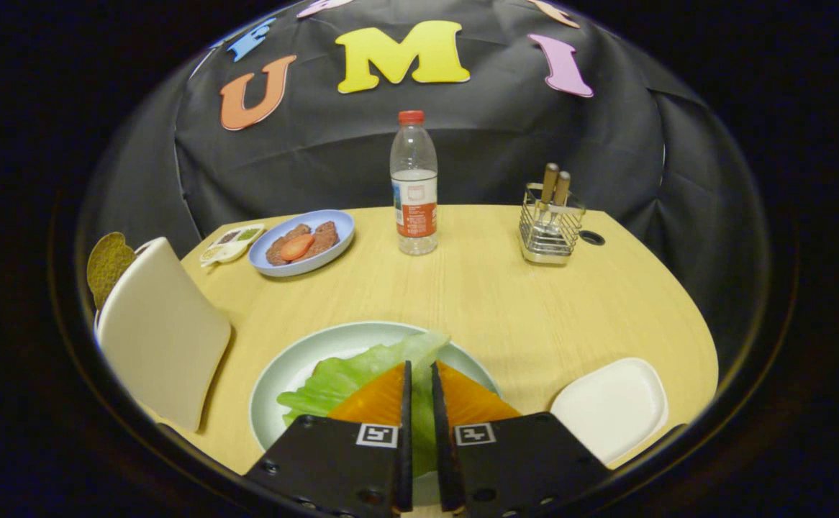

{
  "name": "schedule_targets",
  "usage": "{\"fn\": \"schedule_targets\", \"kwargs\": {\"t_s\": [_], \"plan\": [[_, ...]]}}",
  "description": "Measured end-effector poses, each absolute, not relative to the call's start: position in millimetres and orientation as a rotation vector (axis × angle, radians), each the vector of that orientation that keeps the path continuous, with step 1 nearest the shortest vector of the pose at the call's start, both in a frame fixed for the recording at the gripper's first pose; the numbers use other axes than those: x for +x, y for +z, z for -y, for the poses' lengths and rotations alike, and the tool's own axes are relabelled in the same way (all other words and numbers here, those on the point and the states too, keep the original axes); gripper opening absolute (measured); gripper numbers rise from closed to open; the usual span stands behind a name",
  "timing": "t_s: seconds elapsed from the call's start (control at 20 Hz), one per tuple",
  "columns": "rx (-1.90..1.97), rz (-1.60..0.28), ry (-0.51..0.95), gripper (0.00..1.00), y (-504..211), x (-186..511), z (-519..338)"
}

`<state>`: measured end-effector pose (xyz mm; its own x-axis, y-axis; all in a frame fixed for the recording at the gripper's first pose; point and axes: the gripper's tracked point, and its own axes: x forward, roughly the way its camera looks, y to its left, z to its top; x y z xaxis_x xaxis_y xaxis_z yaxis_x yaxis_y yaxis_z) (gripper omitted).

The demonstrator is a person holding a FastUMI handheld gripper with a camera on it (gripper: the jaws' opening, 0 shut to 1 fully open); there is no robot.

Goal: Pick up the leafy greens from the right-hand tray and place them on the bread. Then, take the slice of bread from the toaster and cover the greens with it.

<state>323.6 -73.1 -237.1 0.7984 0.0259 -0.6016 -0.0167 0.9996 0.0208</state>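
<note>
Gripper [419,378] fingers nearly together, narrow gap over lettuce leaf [351,378] on pale green plate [283,374]; grip uncertain. White tray [610,417] right, toaster [160,331] left.

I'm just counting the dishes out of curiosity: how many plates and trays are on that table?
4. A pale green plate under the lettuce the claw pinches; a white tray beside it; a blue plate far back; a small divided tray next to it. Others may be hidden.

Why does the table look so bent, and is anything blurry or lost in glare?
Gripper view: fisheye lens bows the table edge; bottle and lettuce look sharp; no strong glare; soft shadow beside the toaster; gripper fingers nearly closed over the lettuce.
</note>
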Motion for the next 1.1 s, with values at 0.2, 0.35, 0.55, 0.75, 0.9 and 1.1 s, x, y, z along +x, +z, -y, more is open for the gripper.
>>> {"fn": "schedule_targets", "kwargs": {"t_s": [0.2, 0.35, 0.55, 0.75, 0.9, 1.1], "plan": [[0.039, -0.578, 0.022, 0.41, -221, 316, 74], [0.036, -0.503, -0.025, 0.68, -193, 304, 81], [-0.001, -0.436, -0.059, 0.8, -155, 276, 72], [-0.03, -0.354, -0.031, 0.93, -110, 253, 34], [-0.028, -0.303, -0.006, 0.93, -83, 238, -8], [0.007, -0.303, 0.073, 0.92, -72, 227, -75]]}}
